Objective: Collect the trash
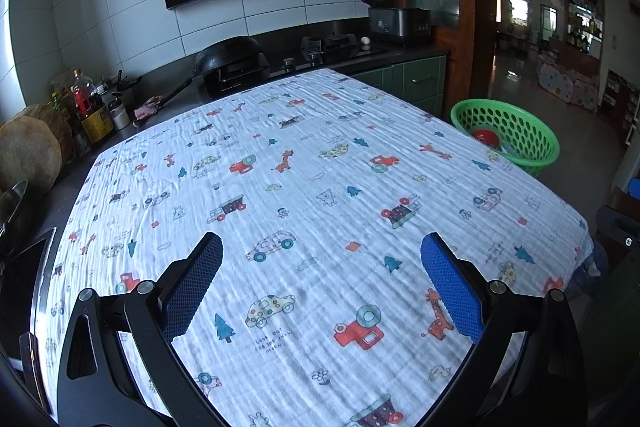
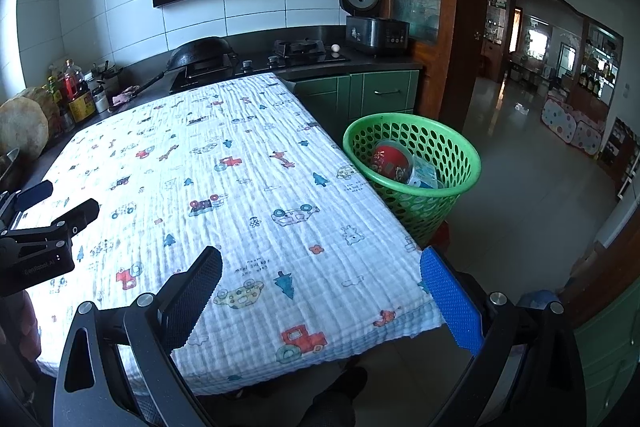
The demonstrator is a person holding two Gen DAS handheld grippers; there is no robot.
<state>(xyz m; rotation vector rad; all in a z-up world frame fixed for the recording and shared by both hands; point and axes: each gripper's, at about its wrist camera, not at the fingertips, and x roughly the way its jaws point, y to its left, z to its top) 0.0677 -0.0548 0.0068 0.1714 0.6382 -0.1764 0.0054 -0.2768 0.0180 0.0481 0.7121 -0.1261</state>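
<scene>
**Two grippers wide apart over the table, trash in the green basket**

Far left: counter [image 1: 60, 195] along the tiled wall carries a round wooden board [image 1: 28, 155], then a cluster of bottles [image 1: 86, 107], one with red liquid. Next along, a black wok [image 1: 230, 53] sits on a burner, handle pointing left. Further right, a gas hob [image 1: 330, 45] with an egg [image 1: 365, 41] beside it, then a rice cooker [image 1: 394, 15], lid raised.

Centre: table covered by a white cloth [image 1: 320, 167] printed with cars, giraffes and trees. No loose item visible on the cloth in either view.

Left gripper [image 1: 322, 279]: fingers spread wide, nothing between them, above the near part of the cloth. In the right wrist view it appears at the left edge [image 2: 60, 199], jaws parted, over the table's left side.

Right gripper [image 2: 320, 291]: fingers likewise spread wide, empty, hanging over the near right corner of the table; its blue-padded finger [image 2: 450, 299] lies beyond the cloth edge, over the floor.

Right: green perforated basket [image 2: 448, 143] stands on the floor just beside the table's right edge. Inside it, a red round container [image 2: 390, 161] and a pale blue packet [image 2: 426, 173] touching it. Type of packet cannot be told.
</scene>
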